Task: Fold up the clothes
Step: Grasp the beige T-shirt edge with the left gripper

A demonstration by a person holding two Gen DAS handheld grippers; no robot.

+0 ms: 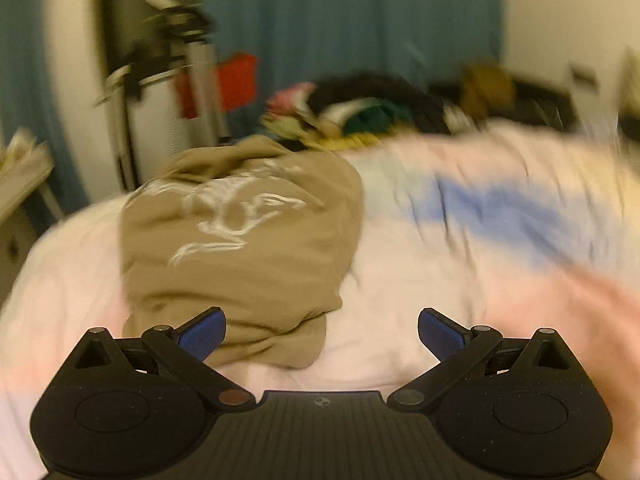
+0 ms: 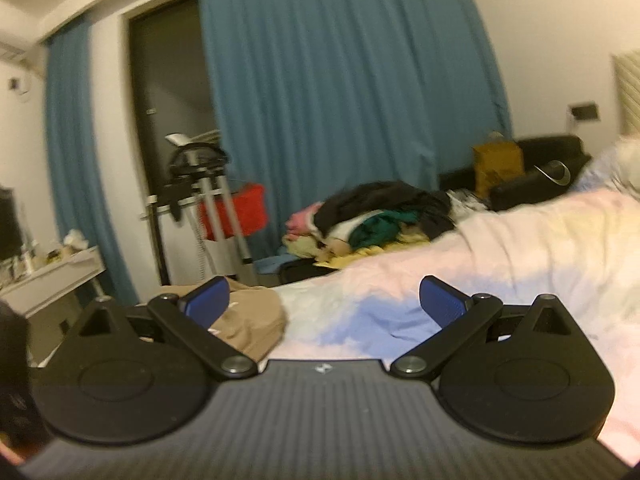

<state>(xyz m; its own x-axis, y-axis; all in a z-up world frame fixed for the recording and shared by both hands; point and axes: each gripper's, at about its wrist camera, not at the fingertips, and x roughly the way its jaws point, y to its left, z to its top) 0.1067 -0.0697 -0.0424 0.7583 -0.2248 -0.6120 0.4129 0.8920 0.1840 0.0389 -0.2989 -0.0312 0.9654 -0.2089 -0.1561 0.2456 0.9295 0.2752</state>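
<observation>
**Tan garment bundled near the bed's left edge, both grippers empty**

The tan garment (image 1: 236,240) lies as a compact bundle on the bed (image 1: 400,300), close to its left edge, white print uppermost. Its long axis runs from the near edge toward the far one. The left gripper (image 1: 322,334) hovers just short of its near end, jaws wide apart, holding nothing. The right gripper (image 2: 324,304), likewise spread, points across bare bedding. A heap of clothes (image 2: 372,220) sits beyond the far edge, presumably awaiting sorting.
</observation>
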